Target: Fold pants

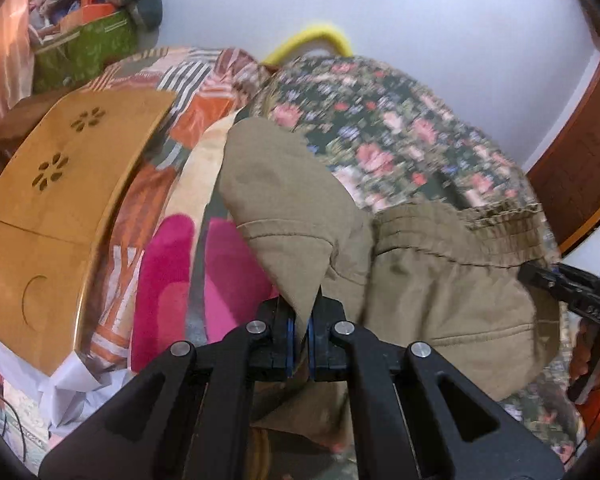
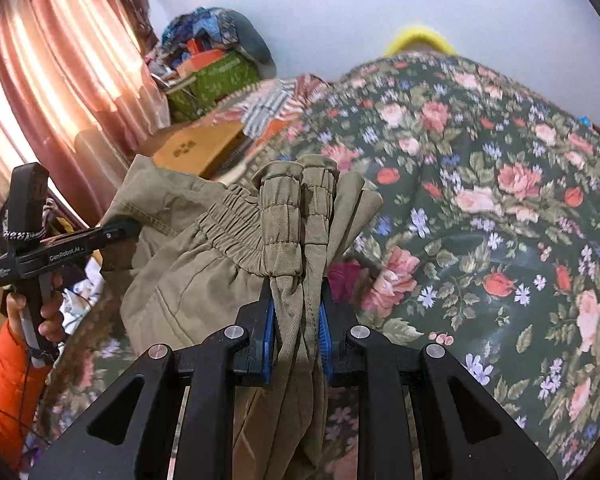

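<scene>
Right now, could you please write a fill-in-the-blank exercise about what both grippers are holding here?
1. Both grippers are shut on the khaki ____.
2. The right gripper pinches the bunched elastic ____.
3. The pants hang over a bedspread with a ____ print.
4. The left gripper has its jaws closed on a thin ____ of fabric.

Missing words: pants; waistband; floral; fold

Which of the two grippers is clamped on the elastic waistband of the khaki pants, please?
The right gripper: its jaws pinch the bunched, gathered waistband of the khaki pants. The left gripper holds only a flat, plain fabric edge.
</scene>
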Action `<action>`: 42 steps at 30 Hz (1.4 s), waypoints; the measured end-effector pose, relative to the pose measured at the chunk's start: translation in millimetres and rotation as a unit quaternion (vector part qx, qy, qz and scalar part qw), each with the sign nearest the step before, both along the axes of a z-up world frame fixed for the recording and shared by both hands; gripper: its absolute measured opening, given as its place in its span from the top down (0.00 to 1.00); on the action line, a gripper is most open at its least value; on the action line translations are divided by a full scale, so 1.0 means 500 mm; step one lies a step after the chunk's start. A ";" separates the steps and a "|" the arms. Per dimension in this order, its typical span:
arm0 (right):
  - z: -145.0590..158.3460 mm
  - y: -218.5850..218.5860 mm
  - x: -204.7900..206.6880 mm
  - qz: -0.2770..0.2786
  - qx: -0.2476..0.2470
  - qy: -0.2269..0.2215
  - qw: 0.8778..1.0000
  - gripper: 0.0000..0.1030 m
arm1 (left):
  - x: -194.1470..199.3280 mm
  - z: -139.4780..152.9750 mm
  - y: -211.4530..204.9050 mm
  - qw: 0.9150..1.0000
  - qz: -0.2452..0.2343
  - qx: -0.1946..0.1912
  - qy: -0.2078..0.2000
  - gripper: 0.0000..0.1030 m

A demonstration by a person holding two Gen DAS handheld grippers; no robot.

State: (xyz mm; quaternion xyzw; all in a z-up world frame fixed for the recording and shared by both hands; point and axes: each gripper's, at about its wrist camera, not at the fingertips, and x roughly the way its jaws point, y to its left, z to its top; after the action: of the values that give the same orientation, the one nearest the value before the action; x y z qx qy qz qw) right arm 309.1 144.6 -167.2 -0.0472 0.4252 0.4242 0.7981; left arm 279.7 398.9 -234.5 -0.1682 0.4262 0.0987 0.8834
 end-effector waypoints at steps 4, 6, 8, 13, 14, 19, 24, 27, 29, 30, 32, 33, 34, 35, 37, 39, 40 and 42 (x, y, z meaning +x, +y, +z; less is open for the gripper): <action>-0.040 -0.002 0.018 -0.002 -0.028 0.006 1.000 0.84 | 0.001 -0.045 0.029 0.999 0.012 -0.021 0.023 0.93; -0.052 -0.004 0.022 -0.003 -0.035 0.008 0.999 0.82 | -0.005 -0.059 0.040 0.999 0.021 -0.030 0.032 0.83; -0.054 -0.004 0.022 -0.003 -0.042 0.004 0.999 0.79 | -0.011 -0.066 0.049 0.998 0.035 -0.024 0.046 0.76; -0.044 -0.001 0.003 -0.008 -0.083 -0.030 0.996 0.73 | -0.051 -0.059 0.064 0.995 0.067 0.017 0.065 0.71; -0.042 -0.001 -0.001 -0.010 -0.091 -0.037 0.995 0.72 | -0.060 -0.059 0.068 0.994 0.074 0.025 0.072 0.71; -0.002 -0.026 -0.030 -0.025 -0.107 -0.073 0.991 0.71 | -0.112 -0.024 0.060 0.994 0.083 0.035 0.067 0.71; 0.075 -0.066 -0.078 -0.031 -0.080 -0.103 0.991 0.69 | -0.164 0.081 -0.015 0.995 0.069 0.063 0.019 0.71; 0.133 -0.092 -0.122 -0.032 -0.056 -0.124 0.990 0.69 | -0.199 0.157 -0.078 0.995 0.052 0.086 -0.021 0.71; 0.180 -0.112 -0.159 -0.033 -0.033 -0.140 0.989 0.69 | -0.227 0.212 -0.128 0.993 0.042 0.103 -0.050 0.71; 0.196 -0.119 -0.173 -0.033 -0.023 -0.145 0.989 0.69 | -0.241 0.239 -0.152 0.991 0.037 0.111 -0.065 0.71; 0.243 -0.140 -0.214 -0.032 0.005 -0.160 0.987 0.69 | -0.275 0.295 -0.199 0.988 0.027 0.121 -0.096 0.71; 0.260 -0.147 -0.230 -0.033 0.014 -0.168 0.985 0.69 | -0.292 0.321 -0.222 0.985 0.024 0.127 -0.111 0.71; 0.280 -0.156 -0.248 -0.032 0.024 -0.176 0.984 0.69 | -0.314 0.349 -0.248 0.982 0.024 0.136 -0.127 0.71; 0.301 -0.166 -0.269 -0.032 0.035 -0.186 0.981 0.69 | -0.334 0.375 -0.273 0.979 0.024 0.143 -0.141 0.71; 0.337 -0.186 -0.316 -0.034 0.056 -0.205 0.977 0.69 | -0.368 0.412 -0.311 0.974 0.022 0.151 -0.164 0.69; 0.370 -0.207 -0.363 -0.035 0.074 -0.226 0.971 0.69 | -0.412 0.452 -0.353 0.968 0.018 0.158 -0.194 0.62; 0.385 -0.217 -0.389 -0.033 0.085 -0.235 0.968 0.69 | -0.430 0.466 -0.370 0.965 0.015 0.162 -0.204 0.61; 0.407 -0.233 -0.431 -0.031 0.102 -0.250 0.962 0.69 | -0.474 0.498 -0.411 0.957 0.014 0.178 -0.228 0.59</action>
State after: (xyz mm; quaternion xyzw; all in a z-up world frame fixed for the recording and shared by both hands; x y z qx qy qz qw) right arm 93.8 28.1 36.2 -0.0573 0.1681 0.4150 0.8923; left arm 43.0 193.4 14.3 -0.0325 0.1867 0.1441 0.9713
